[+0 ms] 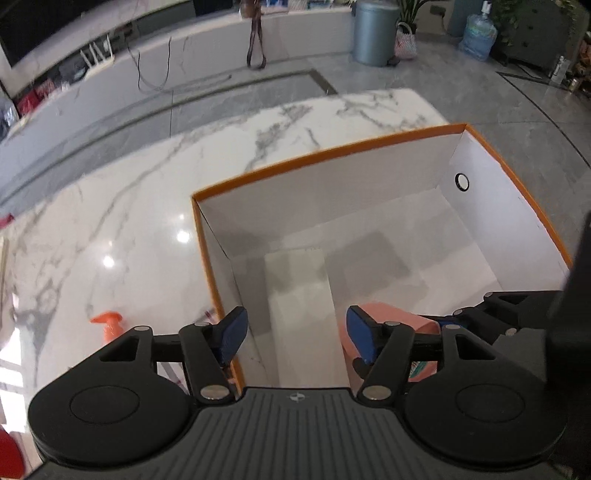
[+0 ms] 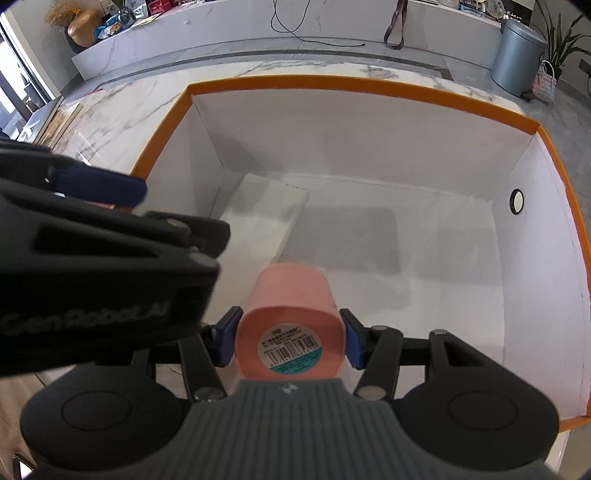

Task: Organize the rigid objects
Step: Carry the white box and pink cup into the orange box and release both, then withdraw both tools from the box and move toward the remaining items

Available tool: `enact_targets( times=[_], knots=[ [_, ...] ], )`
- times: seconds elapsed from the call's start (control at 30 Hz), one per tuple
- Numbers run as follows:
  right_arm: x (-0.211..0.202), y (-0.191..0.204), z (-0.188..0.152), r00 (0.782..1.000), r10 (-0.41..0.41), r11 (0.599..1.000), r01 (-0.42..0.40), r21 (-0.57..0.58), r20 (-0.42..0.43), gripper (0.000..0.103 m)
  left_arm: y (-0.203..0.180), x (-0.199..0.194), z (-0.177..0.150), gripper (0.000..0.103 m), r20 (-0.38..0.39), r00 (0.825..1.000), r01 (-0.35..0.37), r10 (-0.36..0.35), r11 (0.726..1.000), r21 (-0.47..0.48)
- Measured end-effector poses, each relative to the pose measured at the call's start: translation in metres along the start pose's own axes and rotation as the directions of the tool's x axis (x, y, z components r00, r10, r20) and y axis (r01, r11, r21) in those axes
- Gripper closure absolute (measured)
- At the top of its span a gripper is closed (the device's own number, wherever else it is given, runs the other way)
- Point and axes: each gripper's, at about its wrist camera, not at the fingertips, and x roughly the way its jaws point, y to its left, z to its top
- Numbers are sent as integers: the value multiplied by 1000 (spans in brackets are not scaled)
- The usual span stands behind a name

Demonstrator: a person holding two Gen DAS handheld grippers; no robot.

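Observation:
An open orange-rimmed box (image 1: 332, 151) with white walls stands on the marble table (image 1: 140, 221). A flat white box (image 1: 299, 288) lies on its floor against the left wall. My left gripper (image 1: 295, 325) hangs open above that white box, with nothing pressed between its blue pads. My right gripper (image 2: 290, 332) is shut on a pink container (image 2: 291, 295) with a barcode label, held inside the orange-rimmed box (image 2: 332, 83) just right of the white box (image 2: 266, 218). In the left wrist view the pink container (image 1: 406, 319) shows behind the right pad. One left finger (image 2: 107, 188) crosses the right wrist view.
An orange spray nozzle (image 1: 107, 325) lies on the table left of the box. A round black-ringed hole (image 1: 462, 182) marks the box's right wall. The box floor right of the pink container is bare. A grey bin (image 1: 375, 33) stands on the floor beyond.

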Motion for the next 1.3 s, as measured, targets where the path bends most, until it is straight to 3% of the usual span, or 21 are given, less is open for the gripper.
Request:
enact_targets(
  times=[0.27,0.33,0.7,0.9,1.03,1.1,1.2,1.3],
  knots=[
    [4,4,-2,999,37,999,-36,30,-31,45,5,-11,-4,30,31,999,6,-6,1000,-4],
    [1,9,-1,1000,12,1000,-12,9,-18,41,8,-13,-6,30,36,999,7,-6,1000,-9],
    [-30,23,-1,994,-39,999,42,-32,98,25,26,-34,-21,30,97,994,50,-49,999,-8],
    [-51,42,-6,982,-53,997,63,-52,183,25,47,-53,-36,30,157,986,68,-58,996,-63],
    [-67,56,-13,968,-18,999,29,-42,252,25,61,-72,-49,30,232,972,36,-26,998,-43],
    [-71,66,-17,965,1,998,14,-55,262,25,66,-82,-58,20,285,959,16,-10,1000,-18],
    [-78,83,-21,961,22,998,-3,-69,276,23,75,-93,-69,18,282,959,12,-15,1000,13],
    [-83,97,-26,959,46,997,-28,-70,281,22,90,-101,-83,18,282,959,33,-25,999,-24]
  ],
)
